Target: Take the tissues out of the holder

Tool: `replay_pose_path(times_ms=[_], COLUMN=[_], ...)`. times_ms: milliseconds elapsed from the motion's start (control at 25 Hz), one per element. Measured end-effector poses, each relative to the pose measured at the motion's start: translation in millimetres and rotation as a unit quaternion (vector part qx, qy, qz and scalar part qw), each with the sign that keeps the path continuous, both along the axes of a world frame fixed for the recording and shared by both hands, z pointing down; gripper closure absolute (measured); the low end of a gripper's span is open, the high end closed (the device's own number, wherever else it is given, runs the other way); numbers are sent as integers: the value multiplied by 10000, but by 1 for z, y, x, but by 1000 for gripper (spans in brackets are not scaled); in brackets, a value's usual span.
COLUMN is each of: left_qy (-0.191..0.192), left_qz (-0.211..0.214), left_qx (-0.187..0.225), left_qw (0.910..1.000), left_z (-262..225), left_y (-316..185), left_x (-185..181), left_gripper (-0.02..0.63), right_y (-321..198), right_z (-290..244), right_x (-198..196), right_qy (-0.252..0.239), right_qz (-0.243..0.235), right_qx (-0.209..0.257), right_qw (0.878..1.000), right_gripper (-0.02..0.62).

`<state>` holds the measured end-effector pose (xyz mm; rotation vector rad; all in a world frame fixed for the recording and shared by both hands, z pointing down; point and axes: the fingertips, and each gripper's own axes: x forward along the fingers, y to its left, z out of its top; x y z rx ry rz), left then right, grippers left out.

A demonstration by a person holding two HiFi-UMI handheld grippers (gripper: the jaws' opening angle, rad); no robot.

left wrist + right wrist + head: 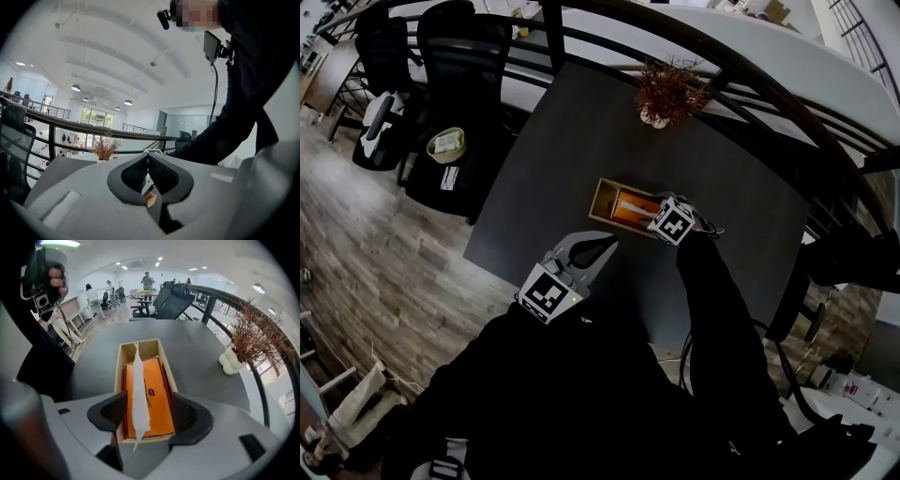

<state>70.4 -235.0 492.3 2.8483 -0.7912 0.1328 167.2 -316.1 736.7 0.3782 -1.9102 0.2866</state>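
Tissue [139, 390]: one white sheet stands up in a narrow twisted strip from the top of an orange tissue pack [158, 397]. The pack lies flat inside an open wooden holder [120, 363]. It fills the near end of the box, and a bare stretch of the box's floor shows at the far end. The holder sits on a dark table [544, 187], about midway across it and towards the person's side.

The right gripper [150, 411] hangs over the near end of the holder with its jaws spread wide. The strip rises in the gap between them, closer to the pad at the picture's left, and neither pad presses on it, so nothing is gripped. In the head view its marker cube covers the right end of the holder.

The left gripper [148, 157] is held off to the side, above the table's near edge and well apart from the holder. Its jaw tips meet, with nothing between them.

A dried plant [253, 341] in a small white vase stands at the table's far edge, beside a dark railing [750, 70]. A black office chair [459, 56] stands beyond the table's left end
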Motion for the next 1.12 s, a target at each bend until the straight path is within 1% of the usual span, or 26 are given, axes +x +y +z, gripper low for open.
replay_pose_path(times_ms=[120,240,440,600,680,720,760,800,840,1000,1120], left_qy=[-20,-28,-31,-35,-34,-34,-34,-34,-31,12,24], left_qz=[5,9,33,9,-3,-10,-17,-23,-28,-42,-61], left_qx=[-41,-86,-125,-152,-159,-160,-159,-156,-152,-123,-85], left_qw=[10000,10000,9999,9999,9999,9999,9999,9999,9999,9999,9999], left_z=[4,8,10,11,11,11,12,12,12,9,7], left_y=[-3,-5,-7,-4,-3,-3,-2,-2,-2,-1,1], left_x=[-4,-6,-7,-12,-14,-15,-16,-17,-17,-20,-23], left_gripper=[600,600,600,600,600,600,598,600,600,600,600], right_y=[3,2,2,3,2,1,0,0,0,0,-3], right_z=[12,20,30,36,35,35,34,33,33,34,27], right_x=[-2,-2,-2,-3,-2,-2,-2,-2,-2,0,-2], right_qy=[223,429,580,735,783,782,768,760,779,919,765], right_qz=[-202,-337,-421,-482,-422,-367,-307,-255,-215,-81,43], right_qx=[-146,-89,-268,-342,-358,-379,-414,-454,-491,-569,-494], right_qw=[9994,9985,9971,9955,9954,9955,9957,9957,9955,9941,9958], right_gripper=[294,275,273,284,308,330,371,400,416,454,465])
